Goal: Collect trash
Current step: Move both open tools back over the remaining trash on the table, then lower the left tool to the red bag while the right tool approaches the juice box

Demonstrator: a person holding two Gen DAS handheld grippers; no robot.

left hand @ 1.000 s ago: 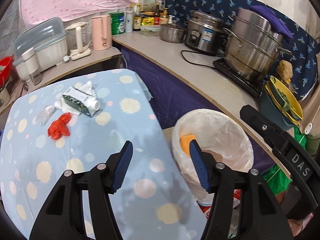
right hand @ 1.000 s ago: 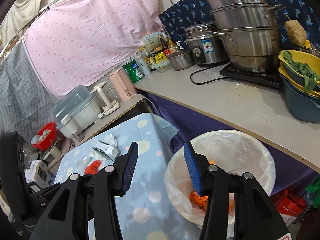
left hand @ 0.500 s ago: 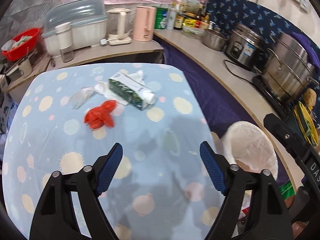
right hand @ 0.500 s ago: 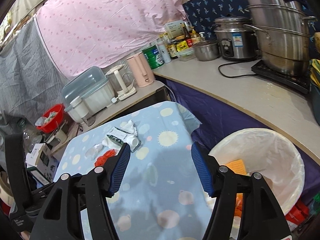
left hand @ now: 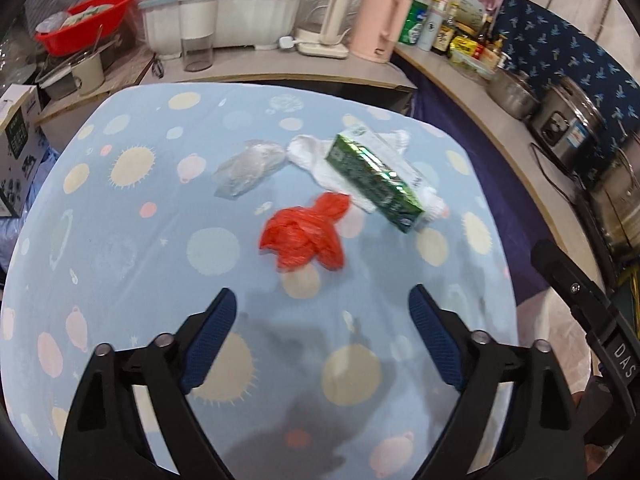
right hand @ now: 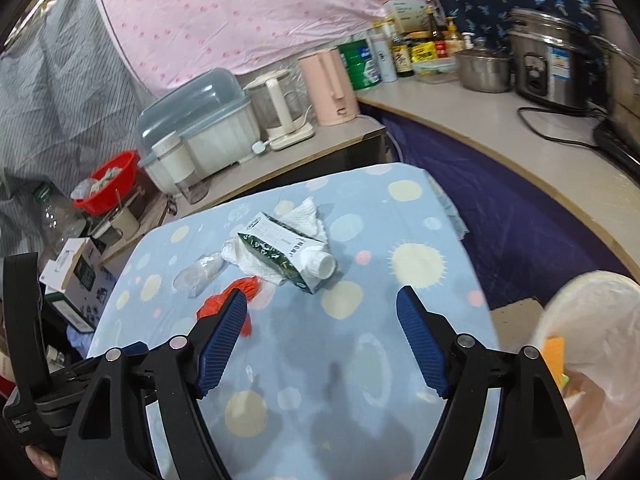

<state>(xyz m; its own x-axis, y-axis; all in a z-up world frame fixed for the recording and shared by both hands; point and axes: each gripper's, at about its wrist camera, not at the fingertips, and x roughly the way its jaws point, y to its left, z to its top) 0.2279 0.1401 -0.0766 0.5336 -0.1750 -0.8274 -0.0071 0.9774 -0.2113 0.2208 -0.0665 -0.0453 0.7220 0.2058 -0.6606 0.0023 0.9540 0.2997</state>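
Pale blue cloth with cream and pink dots covers the desk, and the trash lies in a loose cluster on it. In the left wrist view a crumpled red bag sits at about 12 o'clock from the left claw, near it but apart. A green carton lies at 1 o'clock from the bag, resting on a white tissue, its white cap end pointing to 4 o'clock. A clear wrapper lies at 11 o'clock from the bag, just beside the tissue.

The left claw is spreading wider, nothing between its blue pads, which hang over bare cloth.

The right claw is also spreading, empty. In its view the carton lies at 11 o'clock from it, and the red bag shows partly behind its left pad; whether they touch cannot be told. A bin lined with a white bag stands off the desk's edge at 3 o'clock, an orange scrap inside.
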